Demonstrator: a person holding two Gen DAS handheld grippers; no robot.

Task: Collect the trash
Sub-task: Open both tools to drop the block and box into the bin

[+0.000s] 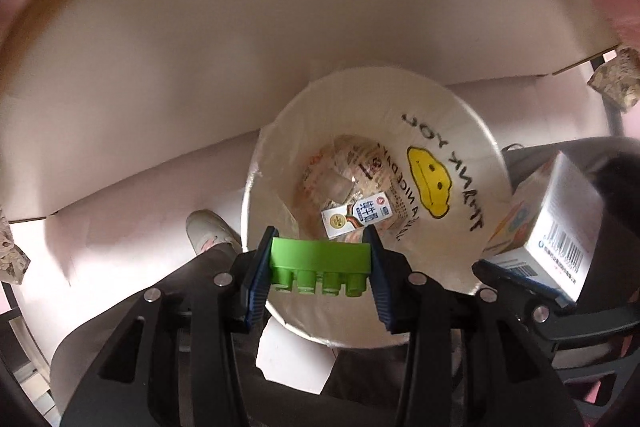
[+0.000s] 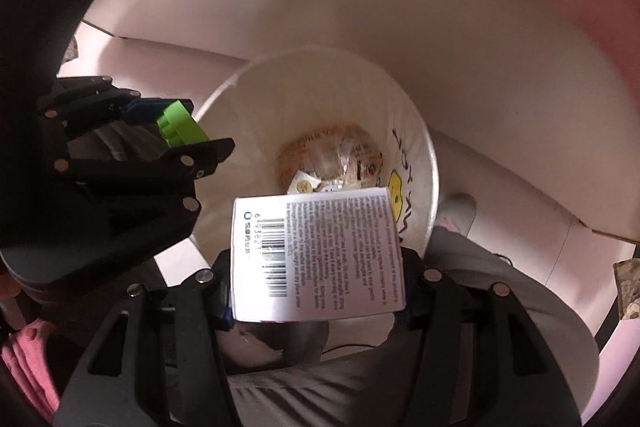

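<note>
dim pinkish indoor light, heavy fisheye bending, dark vignetted corners, soft blur at edges

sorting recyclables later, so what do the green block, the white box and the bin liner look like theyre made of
Green block: looks like hard moulded plastic, matte, with round studs and crisp edges.
White box: likely thin printed cardboard, smooth coated faces, barcode and folded corners.
Bin liner: seems thin white plastic film, slightly shiny and creased at the rim, with a printed smiley.

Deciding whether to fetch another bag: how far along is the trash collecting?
Done: a milk carton and wrappers lie in the lined bin. In hand: left gripper clamps a green brick, right gripper a white box, both over the bin. Left: dropping both.
</note>
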